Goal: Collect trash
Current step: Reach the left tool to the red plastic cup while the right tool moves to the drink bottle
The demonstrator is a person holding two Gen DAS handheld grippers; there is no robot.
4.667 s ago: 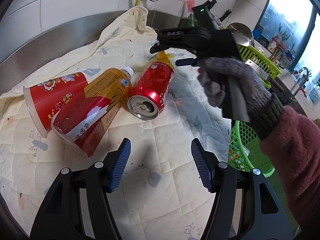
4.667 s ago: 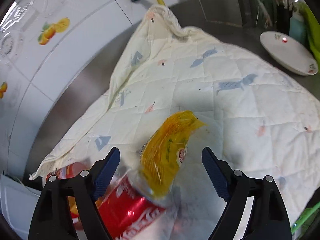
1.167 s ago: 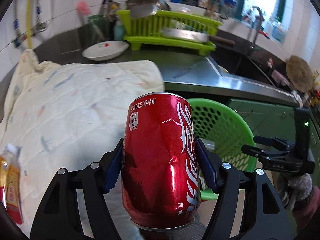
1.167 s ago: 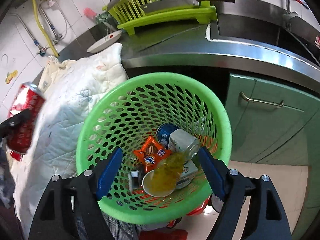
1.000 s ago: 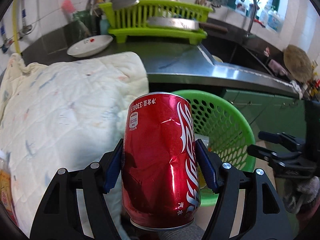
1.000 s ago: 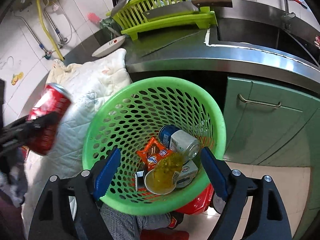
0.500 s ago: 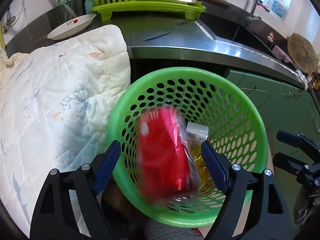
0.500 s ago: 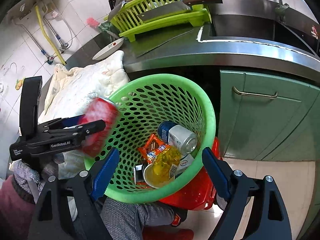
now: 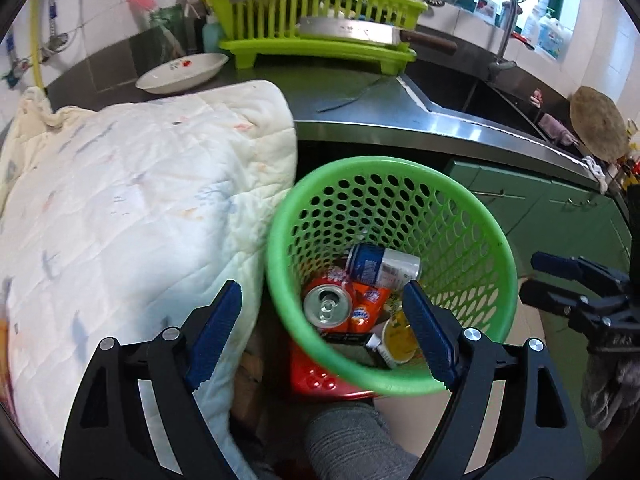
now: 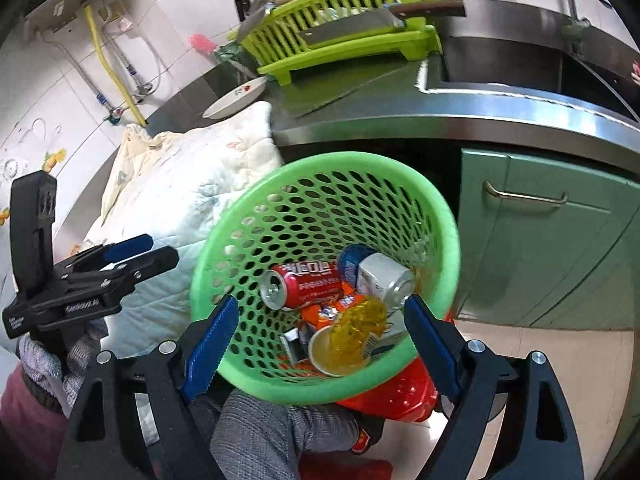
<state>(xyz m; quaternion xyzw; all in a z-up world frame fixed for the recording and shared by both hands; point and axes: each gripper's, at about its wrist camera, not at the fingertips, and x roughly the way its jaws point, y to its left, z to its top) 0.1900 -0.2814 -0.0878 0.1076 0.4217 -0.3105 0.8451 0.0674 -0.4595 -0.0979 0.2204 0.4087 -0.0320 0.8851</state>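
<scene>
The green mesh basket (image 9: pixel 384 162) (image 10: pixel 320 160) stands beside the quilt-covered counter. In it lie a red soda can (image 9: pixel 328 306) (image 10: pixel 304 284), a blue and white can (image 9: pixel 380 266) (image 10: pixel 376 274), an orange wrapper (image 9: pixel 366 308) and a cup of yellow liquid (image 10: pixel 348 336). My left gripper (image 9: pixel 322 334) (image 10: pixel 156 250) hovers over the basket's near-left rim, open and empty. My right gripper (image 10: pixel 320 346) (image 9: pixel 532 276) hangs over the basket's near side, also open with nothing in it.
A cream quilt (image 9: pixel 140 200) covers the counter to the left. Behind it are a white plate (image 9: pixel 182 72) and a lime dish rack (image 9: pixel 320 20) with a cleaver. A red stool (image 10: pixel 400 388) sits under the basket. Green cabinets (image 10: pixel 540 240) and a sink are on the right.
The left gripper let go of the red can, which fell into the basket and now lies among the other trash. The left jaws opened wider. The right gripper barely moved.
</scene>
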